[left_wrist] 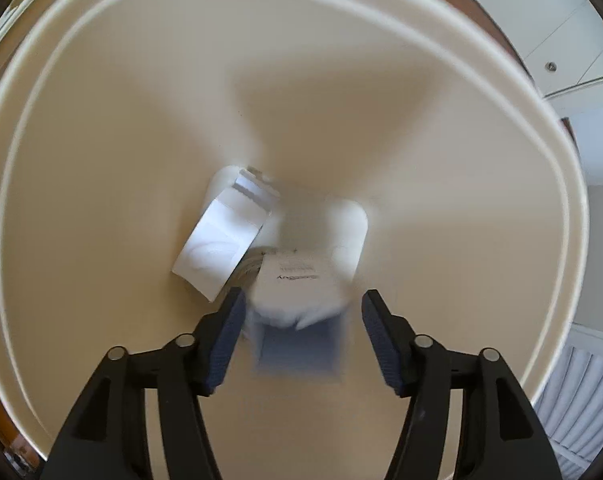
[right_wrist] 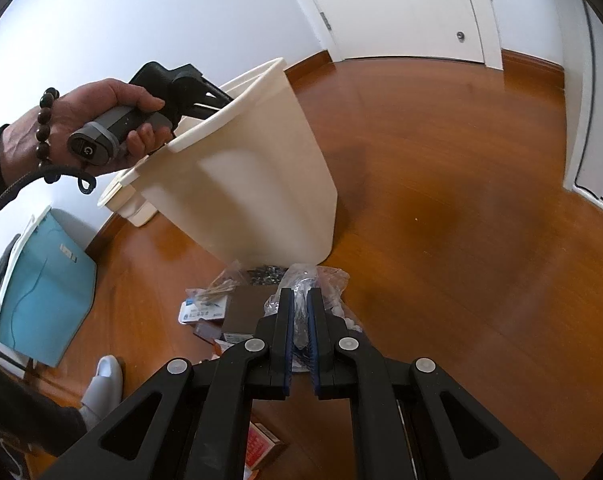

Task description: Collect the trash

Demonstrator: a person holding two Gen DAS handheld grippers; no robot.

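Observation:
My left gripper (left_wrist: 303, 294) points down into a cream plastic bin (left_wrist: 101, 160), its jaws open. A blurred blue-grey box (left_wrist: 299, 346) hangs loose between the fingers, clear of both pads. On the bin's bottom lie a white carton (left_wrist: 221, 236) and a white printed packet (left_wrist: 297, 280). The right wrist view shows the bin (right_wrist: 253, 184) on the wooden floor, with a hand (right_wrist: 101, 108) holding the left gripper's handle over its rim. My right gripper (right_wrist: 299, 292) is shut on a clear crinkled plastic bag (right_wrist: 325, 280) just in front of the bin.
More litter lies on the floor by the bin: a bag of cotton swabs (right_wrist: 217, 288), a brown box (right_wrist: 245, 308), a blue-and-white packet (right_wrist: 203, 314) and a red box (right_wrist: 261, 448). A grey slipper (right_wrist: 105, 380) and a turquoise case (right_wrist: 45, 288) are at the left.

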